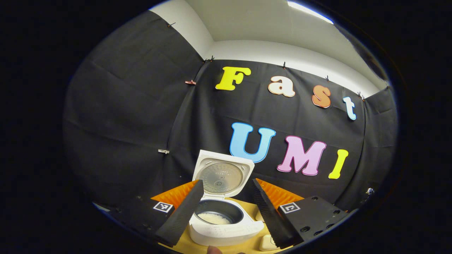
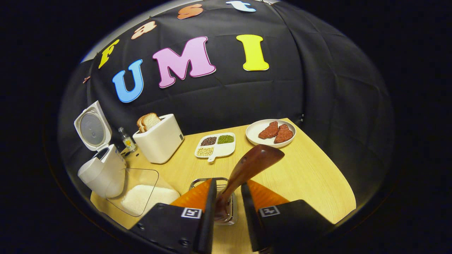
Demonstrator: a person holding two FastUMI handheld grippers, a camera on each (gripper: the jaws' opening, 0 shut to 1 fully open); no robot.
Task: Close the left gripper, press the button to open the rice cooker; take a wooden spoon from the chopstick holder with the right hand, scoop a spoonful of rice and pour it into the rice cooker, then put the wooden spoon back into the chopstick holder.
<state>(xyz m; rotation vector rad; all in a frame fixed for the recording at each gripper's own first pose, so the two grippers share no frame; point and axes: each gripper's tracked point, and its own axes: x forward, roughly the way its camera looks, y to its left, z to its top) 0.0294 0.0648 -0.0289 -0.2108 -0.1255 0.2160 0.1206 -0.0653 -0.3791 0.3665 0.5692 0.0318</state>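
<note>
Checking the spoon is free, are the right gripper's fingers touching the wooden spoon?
Cannot tell. In the right gripper view the wooden spoon stands in the chopstick holder between the right gripper fingers; the left finger looks against the handle, with a gap on the other side.

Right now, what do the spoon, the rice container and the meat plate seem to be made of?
Wooden spoon: likely wood, dark brown with a glossy, varnished-looking sheen. Rice container: clear plastic or glass, since the rice shows through its walls. Plate: white and smooth, probably ceramic or melamine.
</note>
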